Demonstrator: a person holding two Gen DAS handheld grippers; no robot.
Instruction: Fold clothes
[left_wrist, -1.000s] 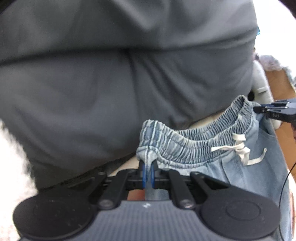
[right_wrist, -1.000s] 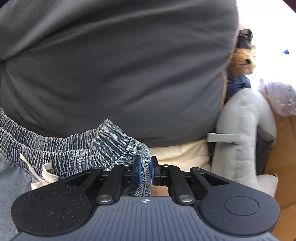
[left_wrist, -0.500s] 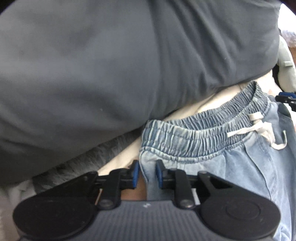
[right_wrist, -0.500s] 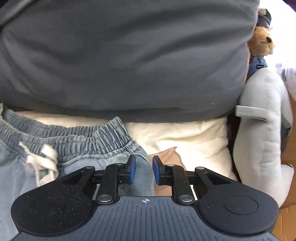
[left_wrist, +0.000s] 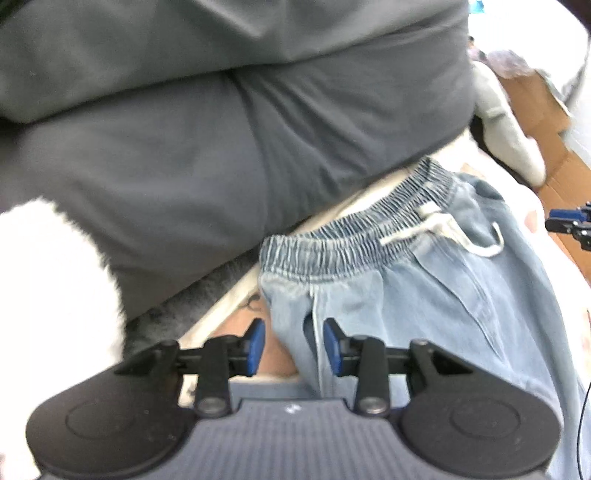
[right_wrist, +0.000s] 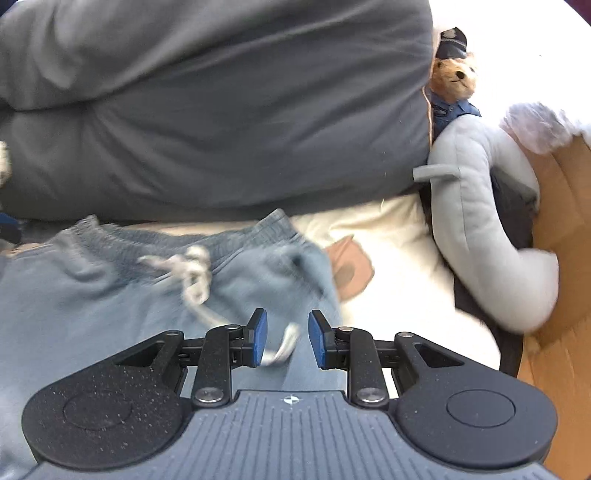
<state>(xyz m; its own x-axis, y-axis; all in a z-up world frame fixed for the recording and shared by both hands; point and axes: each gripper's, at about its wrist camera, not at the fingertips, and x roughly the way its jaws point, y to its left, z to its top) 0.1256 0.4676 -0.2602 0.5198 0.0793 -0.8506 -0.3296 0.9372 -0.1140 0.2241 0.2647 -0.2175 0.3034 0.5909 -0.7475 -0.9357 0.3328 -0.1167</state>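
Note:
Light blue denim trousers (left_wrist: 443, 295) with an elastic waistband (left_wrist: 354, 236) and a white drawstring (left_wrist: 439, 229) lie flat on a cream bed sheet (right_wrist: 388, 240). My left gripper (left_wrist: 294, 345) is open just below the waistband's left corner, its blue pads either side of the side seam without pinching it. In the right wrist view the trousers (right_wrist: 92, 295) lie below the grey pillows, blurred. My right gripper (right_wrist: 284, 338) is open over the fabric near the right hip, with a loose end of the drawstring (right_wrist: 280, 350) between its pads.
Big grey pillows (left_wrist: 221, 129) fill the far side, right behind the waistband. A grey plush toy (right_wrist: 476, 221), a teddy bear in a blue uniform (right_wrist: 452, 81) and a cardboard box (right_wrist: 565, 229) stand at the right. White fluffy fabric (left_wrist: 48, 280) lies at the left.
Both grippers were shut on the waistband corners one second ago. They have opened, let the trousers drop flat on the sheet, and drawn back from the waistband.

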